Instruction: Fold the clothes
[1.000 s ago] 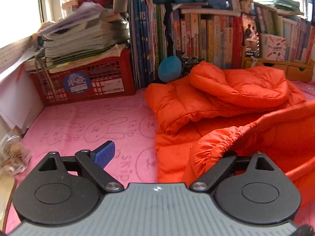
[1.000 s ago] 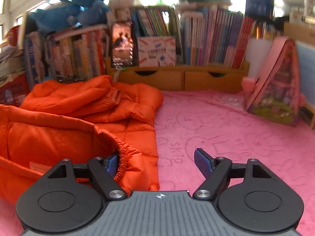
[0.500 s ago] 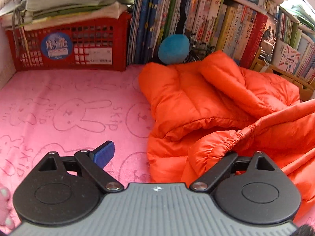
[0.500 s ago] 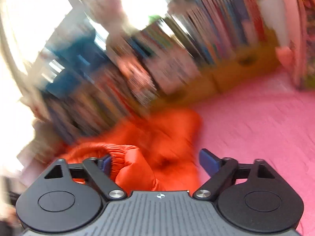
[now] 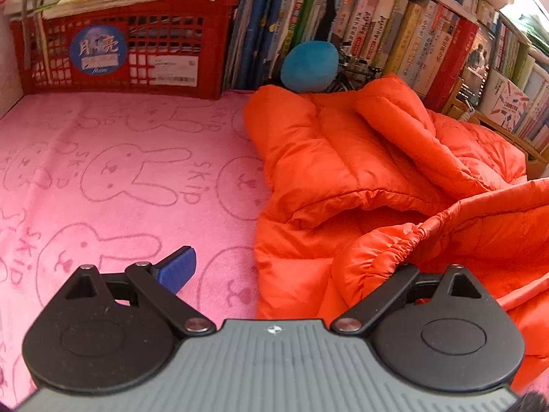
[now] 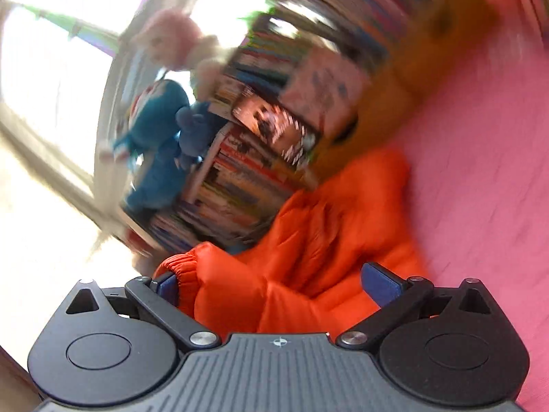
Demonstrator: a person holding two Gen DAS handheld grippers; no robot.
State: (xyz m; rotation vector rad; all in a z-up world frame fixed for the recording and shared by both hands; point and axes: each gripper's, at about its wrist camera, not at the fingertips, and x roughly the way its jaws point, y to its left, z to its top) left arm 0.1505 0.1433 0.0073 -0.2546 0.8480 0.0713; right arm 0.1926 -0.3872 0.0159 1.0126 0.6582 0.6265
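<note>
An orange puffer jacket (image 5: 350, 158) lies crumpled on a pink rabbit-print cloth (image 5: 103, 171). My left gripper (image 5: 295, 264) is wide open; its left blue pad (image 5: 178, 267) is over the cloth, and its right finger is hidden under the jacket's elastic cuff (image 5: 394, 240), which drapes over it. In the right wrist view the picture is tilted and blurred. My right gripper (image 6: 271, 285) is also open, with jacket fabric (image 6: 308, 257) bunched between the fingers and another elastic cuff (image 6: 182, 264) against the left pad.
A red plastic crate (image 5: 123, 51) stacked with papers stands at the back left. A row of books (image 5: 394, 24) and a blue plush ball (image 5: 308, 65) line the back edge. Plush toys (image 6: 154, 130) sit on the shelf top.
The left gripper has moved forward and tipped down over the cloth. The right gripper has swung up and rolled sharply, lifting jacket fabric with it; its view is now blurred.
</note>
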